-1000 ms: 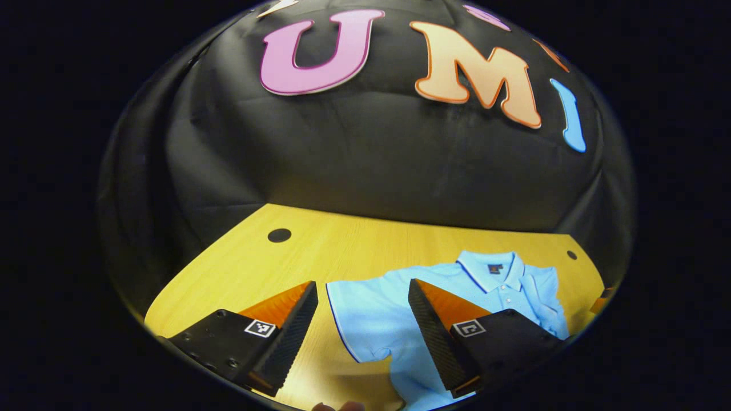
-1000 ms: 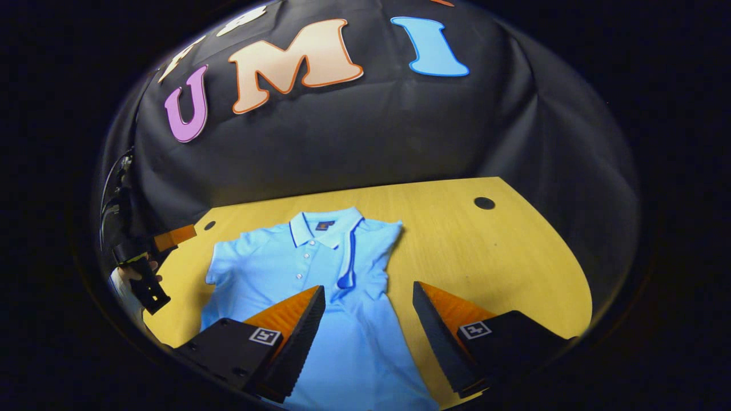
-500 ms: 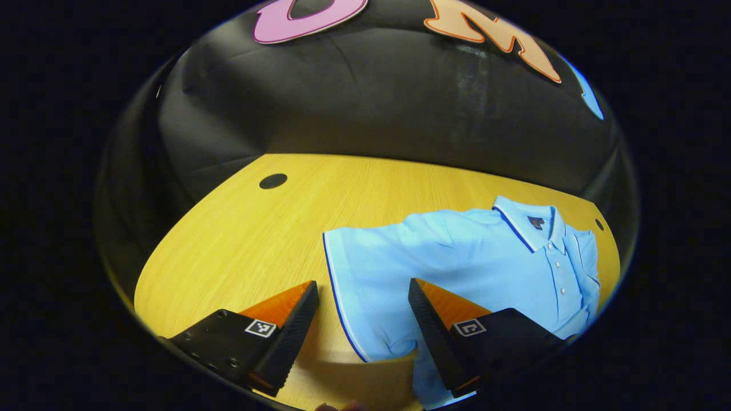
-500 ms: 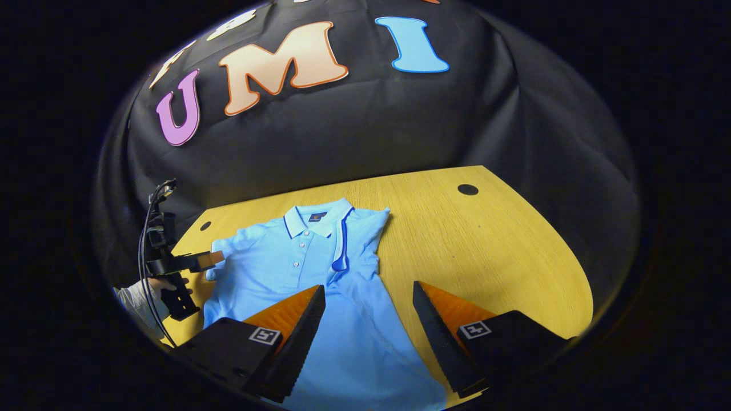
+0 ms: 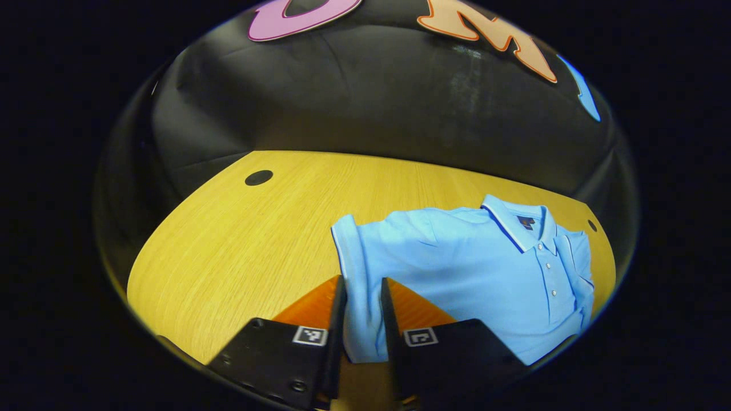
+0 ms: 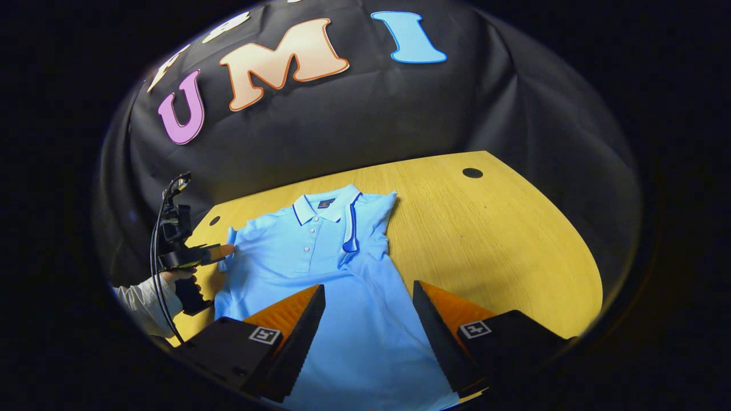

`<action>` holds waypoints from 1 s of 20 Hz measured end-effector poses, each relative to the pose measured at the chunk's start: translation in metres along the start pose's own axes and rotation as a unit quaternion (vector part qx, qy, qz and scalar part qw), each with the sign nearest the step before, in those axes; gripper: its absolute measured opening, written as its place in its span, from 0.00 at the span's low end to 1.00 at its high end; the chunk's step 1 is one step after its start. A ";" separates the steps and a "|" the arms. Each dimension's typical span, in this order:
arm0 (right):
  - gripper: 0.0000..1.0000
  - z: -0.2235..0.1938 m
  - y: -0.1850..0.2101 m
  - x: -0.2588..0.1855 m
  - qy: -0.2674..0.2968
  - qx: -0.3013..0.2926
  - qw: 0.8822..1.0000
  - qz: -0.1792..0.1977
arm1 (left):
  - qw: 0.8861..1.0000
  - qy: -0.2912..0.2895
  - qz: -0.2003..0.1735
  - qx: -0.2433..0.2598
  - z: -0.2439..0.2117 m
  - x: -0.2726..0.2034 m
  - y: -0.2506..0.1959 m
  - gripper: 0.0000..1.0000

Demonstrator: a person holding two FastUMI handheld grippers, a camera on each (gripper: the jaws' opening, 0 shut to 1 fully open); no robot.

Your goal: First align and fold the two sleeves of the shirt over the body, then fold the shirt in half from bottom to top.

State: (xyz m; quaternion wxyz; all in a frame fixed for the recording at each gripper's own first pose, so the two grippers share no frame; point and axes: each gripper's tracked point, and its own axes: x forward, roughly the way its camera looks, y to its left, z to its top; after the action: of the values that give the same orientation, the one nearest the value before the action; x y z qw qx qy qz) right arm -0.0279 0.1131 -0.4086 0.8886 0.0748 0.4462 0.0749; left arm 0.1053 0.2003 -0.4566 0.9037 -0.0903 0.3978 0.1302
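A yellow wood-grain table (image 5: 240,240) with a curved edge is filling the lower half of both views, and a small round black hole (image 5: 258,177) is sitting in it at about 10 o'clock in the left gripper view.

A light blue short-sleeved polo shirt (image 6: 320,274) with dark blue trim is lying face up on the table, collar (image 6: 320,205) pointing toward the booth wall at 12 o'clock in the right gripper view. One short sleeve (image 6: 365,228) is lying folded over the shirt's body, its dark-trimmed cuff beside the buttons.

The other sleeve (image 5: 357,274) is standing bunched up off the table at 6 o'clock in the left gripper view, where the left gripper (image 5: 361,308) is pinching it: both fingers are pressing on the cloth from either side. In the right gripper view a person's hand (image 6: 177,277) in a pale sleeve is holding that gripper at 9 o'clock.

The right gripper (image 6: 368,308) is hovering over the shirt's lower body at 6 o'clock, its fingers spread wide apart and gripping nothing.
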 end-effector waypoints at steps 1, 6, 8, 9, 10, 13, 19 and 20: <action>0.98 -0.003 -0.003 0.000 0.002 0.005 1.000 -0.001 | 1.000 -0.006 0.003 -0.010 0.001 0.002 0.000 0.18; 0.98 -0.005 -0.007 -0.006 0.000 0.019 1.000 0.005 | 1.000 -0.010 -0.015 0.017 0.017 -0.009 -0.024 0.00; 0.97 -0.003 -0.006 -0.009 -0.004 0.023 1.000 0.009 | 0.998 -0.023 -0.035 0.036 0.030 -0.014 -0.046 0.00; 0.97 -0.003 -0.005 -0.011 -0.004 0.024 1.000 0.013 | 0.998 -0.024 -0.046 0.048 0.032 -0.017 -0.059 0.00; 0.97 -0.004 -0.004 -0.012 -0.003 0.022 1.000 0.017 | 0.996 -0.023 -0.057 0.059 0.033 -0.019 -0.074 0.00; 0.97 -0.006 -0.006 -0.016 -0.002 0.017 1.000 0.018 | 0.993 -0.023 -0.084 0.078 0.034 -0.021 -0.114 0.00; 0.97 0.000 -0.017 -0.024 -0.013 0.021 1.000 -0.001 | 0.992 -0.001 -0.087 0.090 0.013 -0.007 -0.147 0.00; 0.98 0.000 -0.015 -0.025 -0.014 0.022 1.000 -0.005 | 0.991 -0.002 -0.097 0.089 0.014 -0.005 -0.151 0.00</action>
State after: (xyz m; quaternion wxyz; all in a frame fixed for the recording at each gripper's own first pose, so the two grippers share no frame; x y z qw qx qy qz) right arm -0.0413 0.0931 -0.3919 0.8933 0.0932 0.4356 0.0600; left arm 0.1578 0.0600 -0.4348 0.9171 -0.0475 0.3958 0.0064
